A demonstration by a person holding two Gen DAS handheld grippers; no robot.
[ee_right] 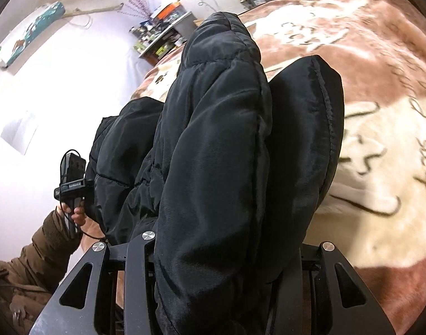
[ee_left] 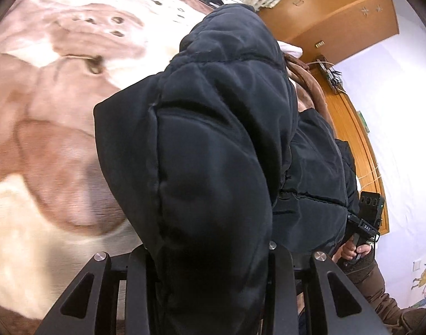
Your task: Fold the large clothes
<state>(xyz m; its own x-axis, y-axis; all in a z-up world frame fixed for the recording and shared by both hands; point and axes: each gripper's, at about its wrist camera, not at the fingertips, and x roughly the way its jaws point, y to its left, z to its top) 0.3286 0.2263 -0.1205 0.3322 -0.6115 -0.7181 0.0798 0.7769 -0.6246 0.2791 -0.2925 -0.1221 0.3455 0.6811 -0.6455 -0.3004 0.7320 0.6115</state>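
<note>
A large black padded jacket [ee_left: 213, 145] hangs lifted above the bed. My left gripper [ee_left: 210, 254] is shut on a thick fold of it, which fills the gap between the jaws and hides the fingertips. My right gripper [ee_right: 213, 245] is shut on another thick fold of the same jacket [ee_right: 226, 139]. Each gripper shows in the other's view: the right one [ee_left: 363, 223] at the lower right of the left wrist view, the left one [ee_right: 71, 187] at the left of the right wrist view, both at the jacket's edge.
A pink and cream plush blanket [ee_left: 45, 111] covers the bed [ee_right: 380, 111] under the jacket. A wooden wardrobe and door [ee_left: 338, 22] stand at one side. A cluttered shelf [ee_right: 162, 36] stands by the white wall. The person's brown sleeve [ee_right: 31, 265] is close.
</note>
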